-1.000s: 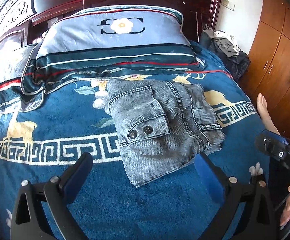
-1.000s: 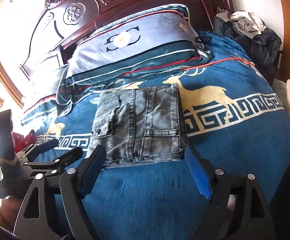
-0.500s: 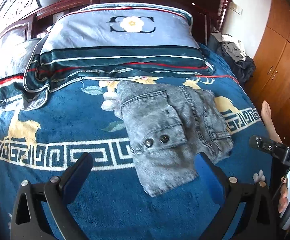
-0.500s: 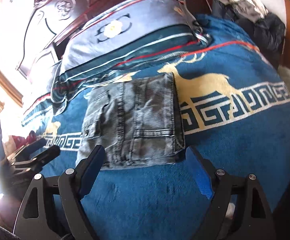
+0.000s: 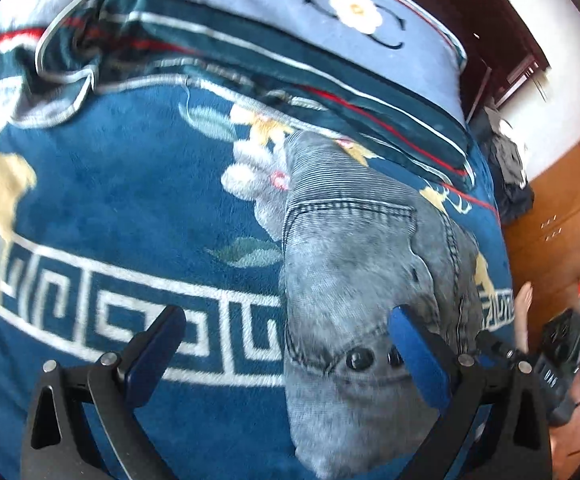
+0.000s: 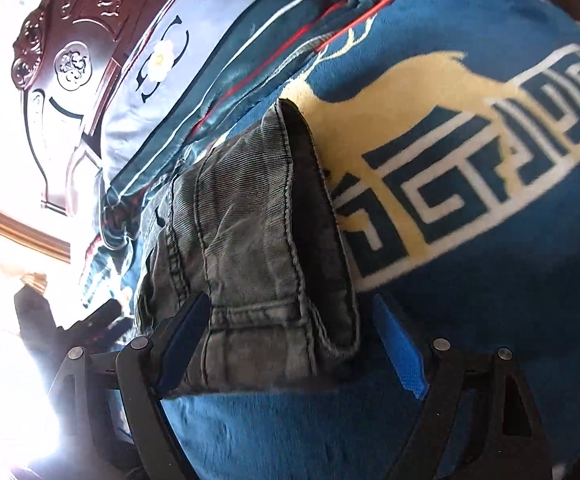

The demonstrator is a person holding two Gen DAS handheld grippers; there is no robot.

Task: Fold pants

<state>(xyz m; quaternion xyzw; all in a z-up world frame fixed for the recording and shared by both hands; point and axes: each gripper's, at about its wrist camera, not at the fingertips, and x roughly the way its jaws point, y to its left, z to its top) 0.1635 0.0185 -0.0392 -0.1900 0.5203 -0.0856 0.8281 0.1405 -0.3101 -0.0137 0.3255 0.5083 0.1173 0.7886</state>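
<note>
Bed, blue blanket: folded pants below pillow. Left gripper and right gripper fingers spread, astride near edge. Next, probably: pinch, lift.

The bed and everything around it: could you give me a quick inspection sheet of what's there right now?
Surface: blue blanket with deer and key-pattern border, covering the bed.
Job's things: grey pants, folded into a compact bundle on the blanket.
Clutter: striped pillow at the head; pile of clothes beside the bed.
Grippers: left gripper open, one finger over the bundle; right gripper open, straddling the bundle's near corner.
Cables: nothing seen.
Surroundings: carved wooden headboard, wooden wardrobe, a person's bare foot.
</note>
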